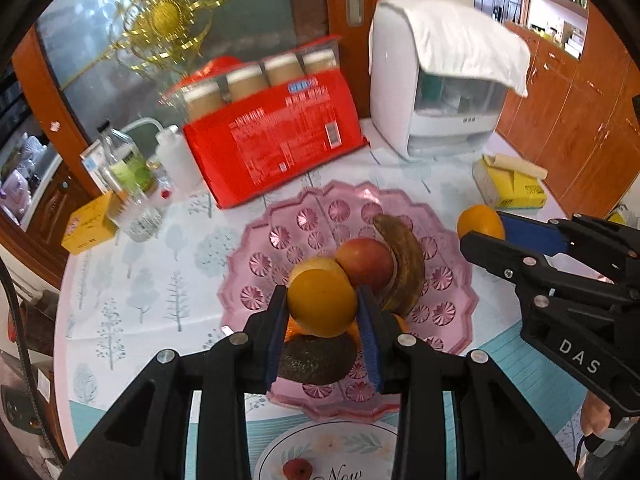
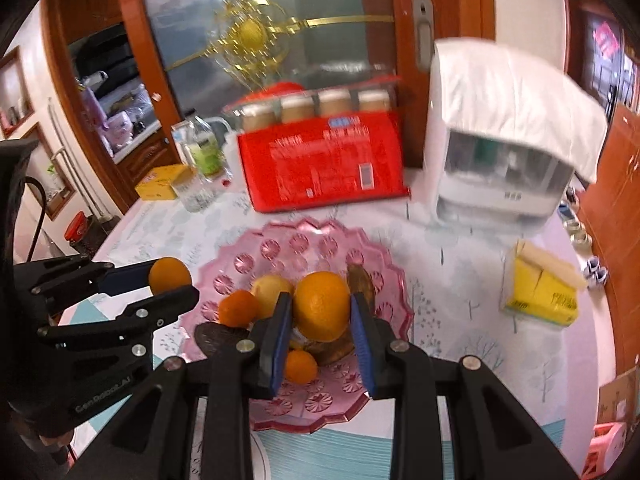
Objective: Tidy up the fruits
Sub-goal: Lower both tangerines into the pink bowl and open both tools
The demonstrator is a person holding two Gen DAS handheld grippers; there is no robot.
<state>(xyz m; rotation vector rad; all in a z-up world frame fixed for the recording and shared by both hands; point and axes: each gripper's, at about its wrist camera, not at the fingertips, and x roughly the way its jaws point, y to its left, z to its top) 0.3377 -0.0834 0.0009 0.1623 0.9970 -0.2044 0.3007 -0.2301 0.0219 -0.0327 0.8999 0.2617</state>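
Left wrist view: the left gripper (image 1: 322, 312) is clamped on an orange (image 1: 322, 303) above the pink plate (image 1: 452, 280), whose scalloped rim runs from 9 to 3 o'clock. An apple (image 1: 365, 266), a browned banana (image 1: 404, 264) and an avocado (image 1: 316, 358) lie on it. At 3 o'clock the right gripper (image 1: 478, 226) grips a second orange (image 1: 480, 222) over bare tablecloth (image 1: 140, 280).

Right wrist view: that second orange sits pinched above the plate, small tangerines (image 2: 239, 309) at 8 o'clock, and a yellow tissue box (image 2: 540, 298) well apart at 3 o'clock.
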